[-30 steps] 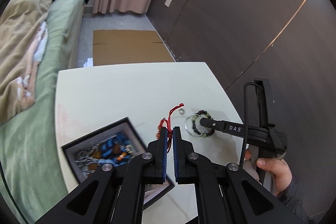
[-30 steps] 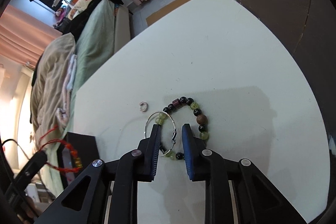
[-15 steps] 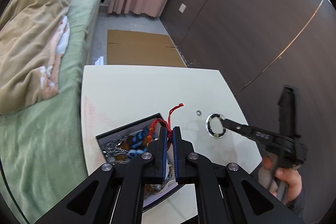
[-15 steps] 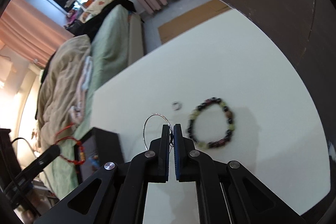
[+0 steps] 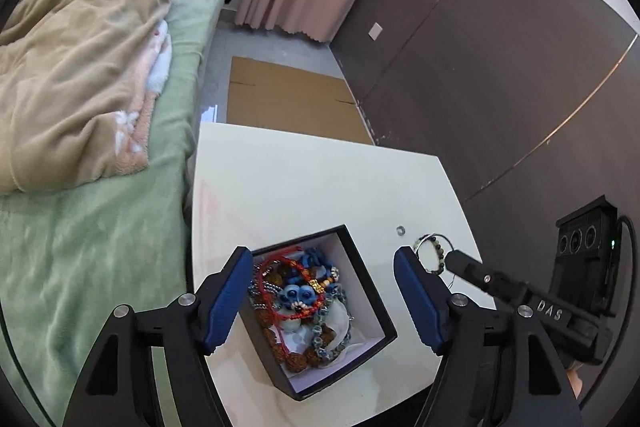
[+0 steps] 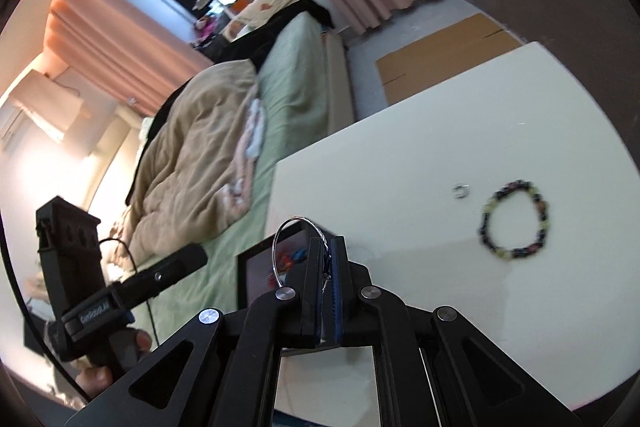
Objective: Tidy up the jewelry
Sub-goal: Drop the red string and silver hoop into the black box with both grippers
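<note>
Jewelry sits heaped in a black box (image 5: 362, 287) at the lower centre of the left wrist view, a red cord bracelet (image 5: 290, 285) lying across the top of the pile. The left gripper (image 5: 324, 291) hangs over the box with its blue pads on either side of it, jaws opening and nothing between them; the red bracelet lies free below. To the right in that frame, a small ring (image 5: 399, 229) rests on the white table (image 5: 304, 187), and the right gripper reaches in from the lower right edge. In the right wrist view, the box (image 6: 256, 279) shows at lower centre-left, just left of and beyond the right gripper (image 6: 327, 263), which is clamped on a thin silver hoop bangle (image 6: 290, 235) standing up from its tips. Farther right, a beaded bracelet (image 6: 516, 221) and the small ring (image 6: 460, 191) lie apart on the tabletop. The box lies to the left of the hoop, so the bangle looks set to travel leftward over the box rim; the right hand alone carries it, while the left hovers directly above the same opening and may crowd the drop.
</note>
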`<state>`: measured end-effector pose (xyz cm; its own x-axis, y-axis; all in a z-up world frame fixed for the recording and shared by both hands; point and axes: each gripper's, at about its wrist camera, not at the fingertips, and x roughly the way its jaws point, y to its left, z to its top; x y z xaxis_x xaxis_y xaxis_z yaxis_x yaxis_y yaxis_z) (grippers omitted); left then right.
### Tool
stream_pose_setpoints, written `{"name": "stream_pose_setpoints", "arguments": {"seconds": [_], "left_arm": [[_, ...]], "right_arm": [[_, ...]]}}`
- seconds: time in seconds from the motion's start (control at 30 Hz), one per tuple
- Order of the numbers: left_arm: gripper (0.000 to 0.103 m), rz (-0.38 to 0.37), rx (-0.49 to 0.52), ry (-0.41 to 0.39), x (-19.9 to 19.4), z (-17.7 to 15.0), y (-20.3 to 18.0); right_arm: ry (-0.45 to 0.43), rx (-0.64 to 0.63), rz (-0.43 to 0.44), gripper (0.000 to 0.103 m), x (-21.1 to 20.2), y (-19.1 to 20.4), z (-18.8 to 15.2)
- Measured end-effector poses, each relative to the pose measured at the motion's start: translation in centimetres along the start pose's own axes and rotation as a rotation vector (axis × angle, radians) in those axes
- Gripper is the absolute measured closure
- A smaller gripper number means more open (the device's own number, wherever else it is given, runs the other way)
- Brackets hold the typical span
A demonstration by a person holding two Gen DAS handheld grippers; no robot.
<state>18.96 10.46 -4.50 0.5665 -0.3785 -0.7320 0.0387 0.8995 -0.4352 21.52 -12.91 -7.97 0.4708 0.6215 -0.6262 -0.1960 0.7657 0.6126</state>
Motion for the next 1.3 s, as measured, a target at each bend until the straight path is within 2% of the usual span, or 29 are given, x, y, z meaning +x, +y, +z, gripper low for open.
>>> {"name": "stream_pose_setpoints", "arguments": {"seconds": [0.2, 0.3, 0.37, 0.43, 0.5, 0.53, 0.7, 0.87, 1.03, 1.13, 1.2, 1.3], "left_arm": [[0.029, 0.010, -0.037, -0.017, -0.4, 0.8, 1.4], [0.029, 0.027, -0.069, -0.040, -1.0, 1.3, 2.8], [0.029, 0.029, -0.092, -0.045, -1.2, 1.4, 3.5], [0.029, 0.035, -0.098, -0.042, -1.1, 1.4, 3.8], [0.029, 0.036, -0.088, -0.033, -0.8, 1.3, 3.5], [0.029, 0.033, -0.079, -0.027, -0.7, 1.3, 3.1], [0.029, 0.007, -0.006, -0.018, -0.2, 1.0, 0.6], [0.029, -0.007, 0.050, 0.008, 0.8, 0.5, -1.6], [0.029, -0.002, 0.084, 0.014, 1.3, 0.3, -4.1], [0.022, 0.007, 0.119, 0.004, 1.3, 0.2, -5.9], [0.011, 0.003, 0.138, -0.004, 1.3, 0.0, -7.1], [0.009, 0.007, 0.161, 0.002, 1.7, -0.2, -8.7]], "right_arm": [[0.014, -0.031, 0.073, 0.097, 1.4, 2.3, -0.4], [0.048, -0.052, 0.094, 0.097, 2.7, 3.8, -0.7], [0.111, -0.071, 0.095, 0.086, 3.7, 4.6, -0.9], [0.138, -0.077, 0.086, 0.047, 3.7, 4.9, -1.2], [0.088, -0.083, 0.056, 0.030, 2.4, 4.8, -1.2], [0.073, -0.081, 0.049, 0.028, 1.8, 4.5, -1.1], [0.027, 0.014, -0.016, 0.028, -1.6, 2.2, -0.8], [-0.001, 0.031, -0.119, 0.028, -4.5, 0.9, -0.9], [-0.097, 0.018, -0.167, 0.028, -8.3, -0.6, -0.8], [-0.123, 0.056, -0.220, 0.028, -9.6, -2.7, -0.5], [-0.134, 0.077, -0.240, 0.028, -10.3, -3.9, -0.2], [-0.171, 0.076, -0.246, 0.028, -11.6, -4.7, -0.1]]}}
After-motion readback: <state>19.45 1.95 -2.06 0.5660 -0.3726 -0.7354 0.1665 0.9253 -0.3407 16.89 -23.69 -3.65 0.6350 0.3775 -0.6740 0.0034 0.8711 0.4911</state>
